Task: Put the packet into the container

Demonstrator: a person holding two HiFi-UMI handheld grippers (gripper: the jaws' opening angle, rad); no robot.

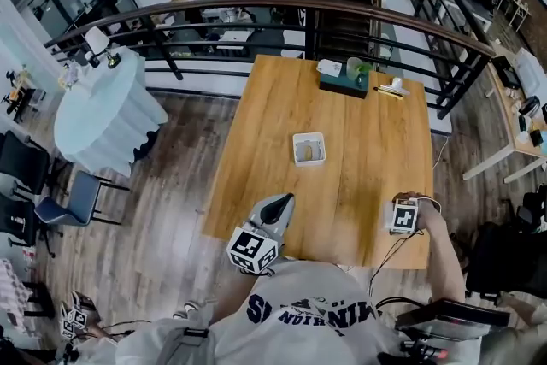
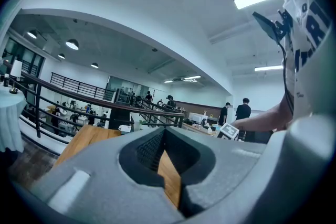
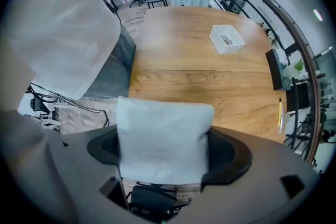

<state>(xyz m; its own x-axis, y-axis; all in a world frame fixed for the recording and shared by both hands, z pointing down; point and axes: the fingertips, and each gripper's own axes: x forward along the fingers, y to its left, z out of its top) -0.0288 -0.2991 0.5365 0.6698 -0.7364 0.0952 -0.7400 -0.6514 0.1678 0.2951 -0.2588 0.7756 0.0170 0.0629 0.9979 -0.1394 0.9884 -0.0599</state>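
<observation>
A white pillow-shaped packet [image 3: 161, 136] fills the jaws of my right gripper [image 1: 405, 201], which is shut on it near the table's front right edge. In the middle of the wooden table [image 1: 367, 158] stands the small white container [image 1: 308, 148], with something pale brown inside. It lies well ahead of the packet in the right gripper view, container [image 3: 227, 39]. My left gripper [image 1: 280, 203] hovers at the table's front edge, left of centre, tilted up towards the railing. Its jaws are shut with nothing between them; only a sliver of table shows through them.
A dark tray [image 1: 344, 85] with a cup, a small plant and a white box sits at the table's far end, a pen-like item [image 1: 389, 91] beside it. A black railing [image 1: 256, 13] runs behind the table. A round white-clothed table [image 1: 107, 111] and chairs stand to the left.
</observation>
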